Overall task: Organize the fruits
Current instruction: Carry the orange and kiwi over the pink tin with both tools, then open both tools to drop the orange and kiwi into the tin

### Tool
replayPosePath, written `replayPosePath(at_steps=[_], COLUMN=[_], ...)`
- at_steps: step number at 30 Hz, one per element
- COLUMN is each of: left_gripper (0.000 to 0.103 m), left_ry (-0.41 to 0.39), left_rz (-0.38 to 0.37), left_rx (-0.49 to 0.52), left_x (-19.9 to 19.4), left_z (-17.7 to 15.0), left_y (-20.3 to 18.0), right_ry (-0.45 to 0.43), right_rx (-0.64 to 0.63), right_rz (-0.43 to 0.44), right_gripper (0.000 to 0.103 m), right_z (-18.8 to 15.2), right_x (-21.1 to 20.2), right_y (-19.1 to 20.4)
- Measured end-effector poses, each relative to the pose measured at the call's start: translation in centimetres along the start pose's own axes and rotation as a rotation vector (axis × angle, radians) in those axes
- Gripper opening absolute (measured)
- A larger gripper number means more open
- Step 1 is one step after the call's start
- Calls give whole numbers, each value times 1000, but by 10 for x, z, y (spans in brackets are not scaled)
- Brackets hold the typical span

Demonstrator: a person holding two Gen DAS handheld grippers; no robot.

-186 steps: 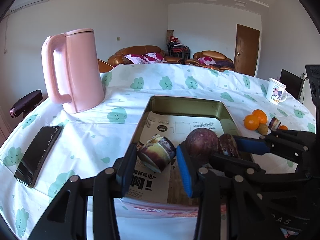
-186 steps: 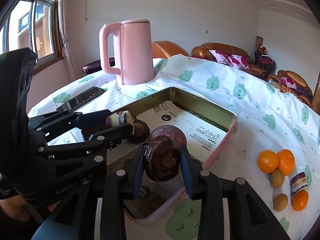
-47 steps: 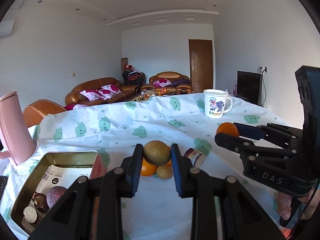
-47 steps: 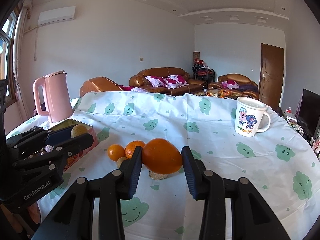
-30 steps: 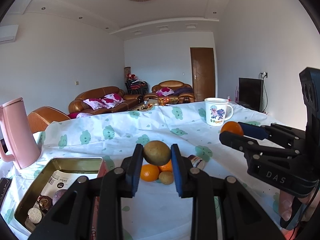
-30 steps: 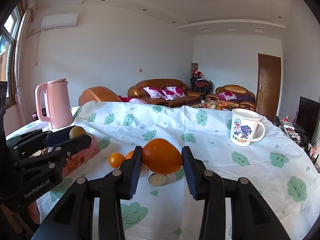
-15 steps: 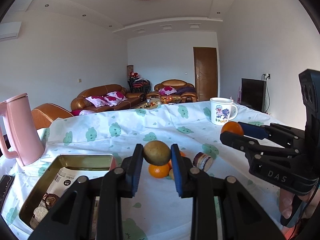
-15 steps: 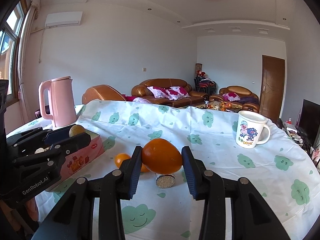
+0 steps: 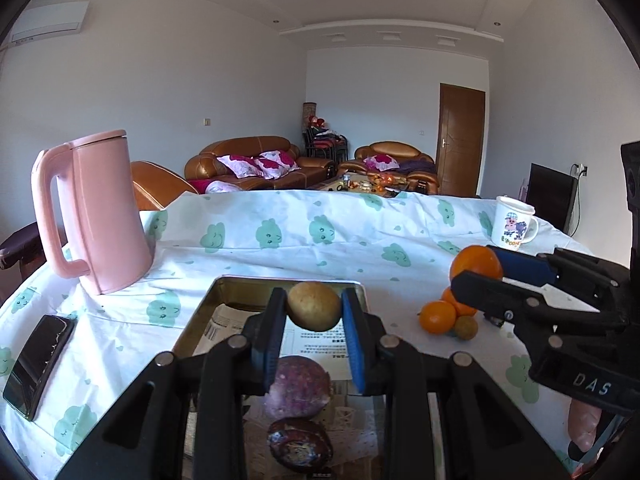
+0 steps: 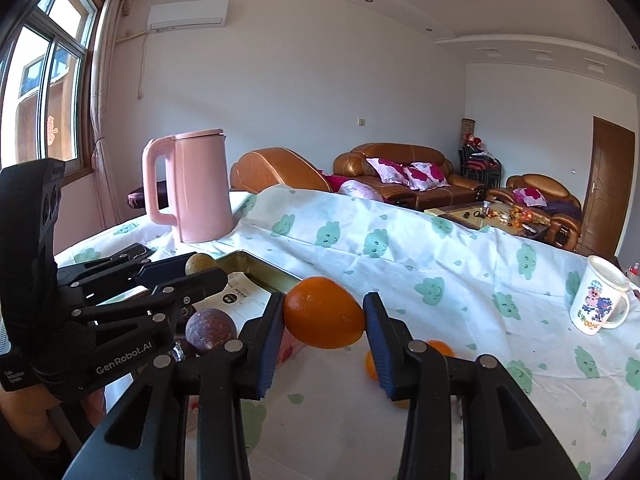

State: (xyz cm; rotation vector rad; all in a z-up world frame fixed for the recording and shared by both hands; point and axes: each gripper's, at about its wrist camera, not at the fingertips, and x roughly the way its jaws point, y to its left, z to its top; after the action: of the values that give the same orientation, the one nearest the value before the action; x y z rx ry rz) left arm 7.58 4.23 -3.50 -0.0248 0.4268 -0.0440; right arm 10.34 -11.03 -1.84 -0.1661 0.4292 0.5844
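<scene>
My left gripper (image 9: 314,306) is shut on a brown kiwi (image 9: 314,306) and holds it above the gold tin tray (image 9: 224,288). In the tray lie a purple fruit (image 9: 298,386) and a dark passion fruit (image 9: 300,448) on printed paper. My right gripper (image 10: 324,314) is shut on an orange (image 10: 324,314), held just right of the tray's edge (image 10: 272,272). In the left wrist view that orange (image 9: 476,262) shows at the right. Two oranges (image 9: 438,316) and a small kiwi (image 9: 466,326) lie on the tablecloth right of the tray.
A pink kettle (image 9: 96,216) stands left of and behind the tray. A black phone (image 9: 38,364) lies at the table's left edge. A white cartoon mug (image 9: 512,222) stands at the far right. Sofas stand beyond the table.
Both grippers have swung left from the fruit pile toward the tray, still holding the kiwi and the orange. The kiwi now hangs over the tray.
</scene>
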Motion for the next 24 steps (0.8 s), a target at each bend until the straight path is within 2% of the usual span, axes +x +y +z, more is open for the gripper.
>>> replayPosePath(at_steps=[10,16,24], left_gripper=[30,30,30], left_ry=[102,164,193], left_rz=[10,19,30], left_rx=[-46,-62,-45], left_x=[23,39,47], left_z=[6,4,3], left_y=[43,57,60], right_ry=[91,143,215], right_rx=[-1,8,37], right_rz=[65,78,95], right_gripper=[42,42,42], right_z=[8,7,2], right_x=[51,73,95], right_y=[27,33,37])
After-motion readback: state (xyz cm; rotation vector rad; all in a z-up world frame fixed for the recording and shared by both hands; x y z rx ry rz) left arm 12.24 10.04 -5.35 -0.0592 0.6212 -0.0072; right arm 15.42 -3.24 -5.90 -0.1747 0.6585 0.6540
